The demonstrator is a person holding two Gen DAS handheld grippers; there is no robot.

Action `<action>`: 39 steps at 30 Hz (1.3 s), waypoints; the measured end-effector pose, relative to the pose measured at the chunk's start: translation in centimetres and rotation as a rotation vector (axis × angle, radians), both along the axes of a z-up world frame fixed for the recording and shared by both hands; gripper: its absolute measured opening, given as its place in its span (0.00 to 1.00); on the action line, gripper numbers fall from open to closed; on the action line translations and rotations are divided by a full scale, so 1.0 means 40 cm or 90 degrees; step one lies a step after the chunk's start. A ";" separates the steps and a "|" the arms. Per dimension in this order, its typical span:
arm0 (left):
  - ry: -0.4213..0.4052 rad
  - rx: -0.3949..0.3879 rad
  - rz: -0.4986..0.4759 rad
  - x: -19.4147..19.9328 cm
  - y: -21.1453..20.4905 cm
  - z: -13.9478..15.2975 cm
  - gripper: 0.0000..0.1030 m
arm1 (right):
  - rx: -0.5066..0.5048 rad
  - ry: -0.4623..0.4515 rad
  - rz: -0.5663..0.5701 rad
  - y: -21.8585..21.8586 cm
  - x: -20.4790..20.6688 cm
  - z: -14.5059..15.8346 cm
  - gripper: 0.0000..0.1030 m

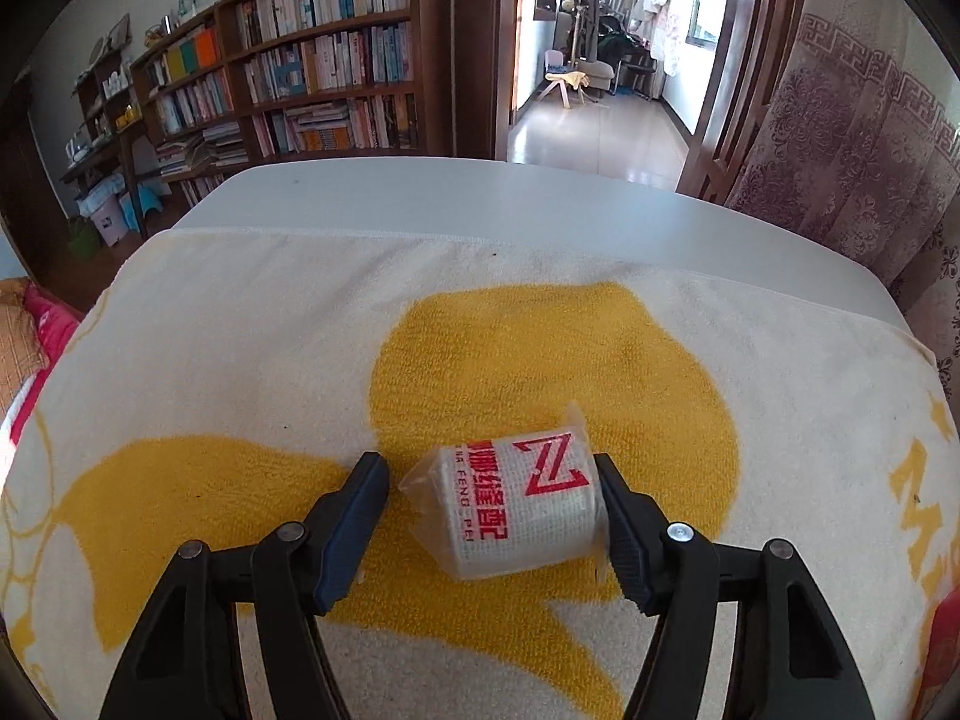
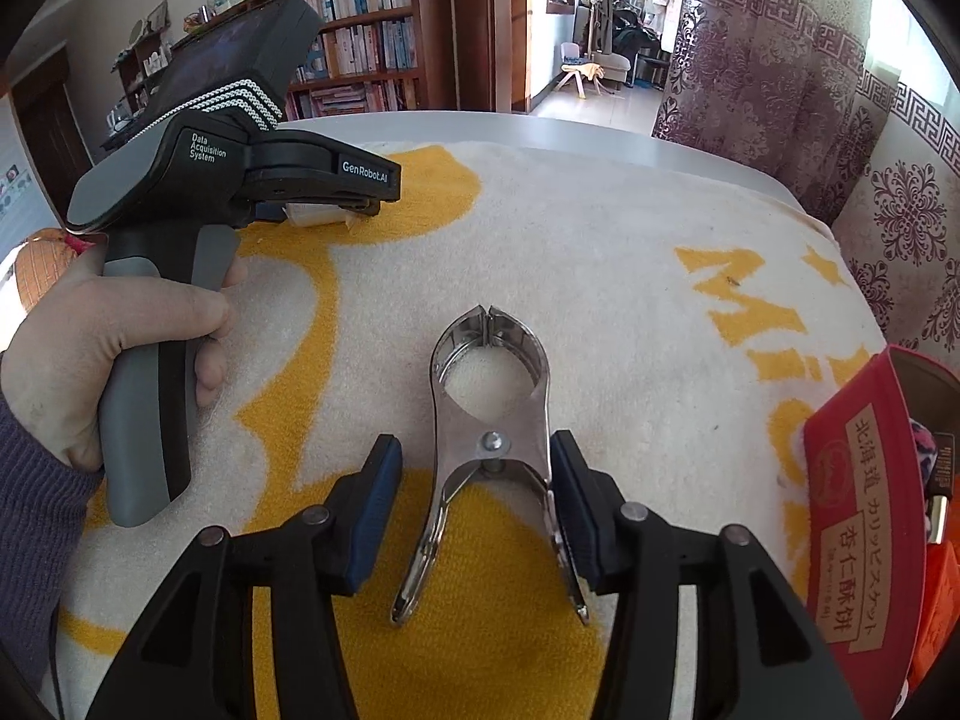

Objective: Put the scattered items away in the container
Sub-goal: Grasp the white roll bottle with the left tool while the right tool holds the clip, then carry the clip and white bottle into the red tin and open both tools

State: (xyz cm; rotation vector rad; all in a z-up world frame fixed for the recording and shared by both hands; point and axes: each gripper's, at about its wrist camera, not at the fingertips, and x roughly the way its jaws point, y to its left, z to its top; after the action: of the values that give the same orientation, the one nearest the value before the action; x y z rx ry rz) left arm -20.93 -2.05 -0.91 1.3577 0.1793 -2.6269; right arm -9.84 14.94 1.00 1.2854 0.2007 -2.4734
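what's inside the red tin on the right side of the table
The red tin shows only partly at the right wrist view's edge. Inside it, something orange, a pink patterned item and a dark object with a gold end are visible. The tin's wall hides the rest.

A wrapped roll (image 1: 516,504) lies on the towel (image 1: 240,360) between the fingers of my left hand-held gripper (image 1: 489,531). A metal clamp (image 2: 489,450) lies between those of my right hand-held gripper (image 2: 474,513); the box (image 2: 864,534) sits to its right. The towel covers the bench (image 1: 480,192).
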 end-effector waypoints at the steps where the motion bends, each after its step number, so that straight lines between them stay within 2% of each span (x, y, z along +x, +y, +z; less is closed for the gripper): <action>1: 0.002 -0.001 -0.005 0.004 -0.002 0.002 0.57 | -0.001 0.001 -0.003 0.003 -0.001 0.000 0.53; 2: 0.003 -0.004 -0.011 0.008 -0.004 0.005 0.49 | -0.001 0.001 -0.008 0.007 -0.003 0.000 0.53; 3: 0.003 -0.009 -0.019 0.012 -0.004 0.009 0.45 | -0.003 0.002 -0.014 0.012 -0.005 0.001 0.52; 5: 0.004 -0.014 -0.032 0.025 -0.008 0.014 0.43 | -0.011 0.003 -0.031 0.026 -0.009 0.002 0.43; 10: 0.012 0.009 -0.054 0.087 -0.038 0.034 0.42 | -0.031 0.000 -0.040 0.038 -0.014 0.004 0.42; 15: 0.043 0.040 -0.076 0.190 -0.061 0.085 0.42 | -0.046 0.007 -0.058 0.051 -0.015 0.008 0.42; 24: 0.076 0.084 -0.119 0.338 -0.053 0.153 0.42 | -0.056 0.051 -0.072 0.049 0.013 0.043 0.39; 32: 0.088 0.097 -0.144 0.415 -0.037 0.180 0.42 | -0.127 0.096 -0.082 0.079 0.095 0.133 0.39; 39: 0.092 0.110 -0.167 0.452 0.001 0.191 0.42 | -0.179 0.105 -0.130 0.168 0.186 0.162 0.39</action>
State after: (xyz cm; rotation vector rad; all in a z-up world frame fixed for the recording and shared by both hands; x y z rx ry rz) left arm -2.85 -1.99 6.73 1.3212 0.2700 -2.9929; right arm -2.40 21.64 7.49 1.0296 -0.2444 -2.6609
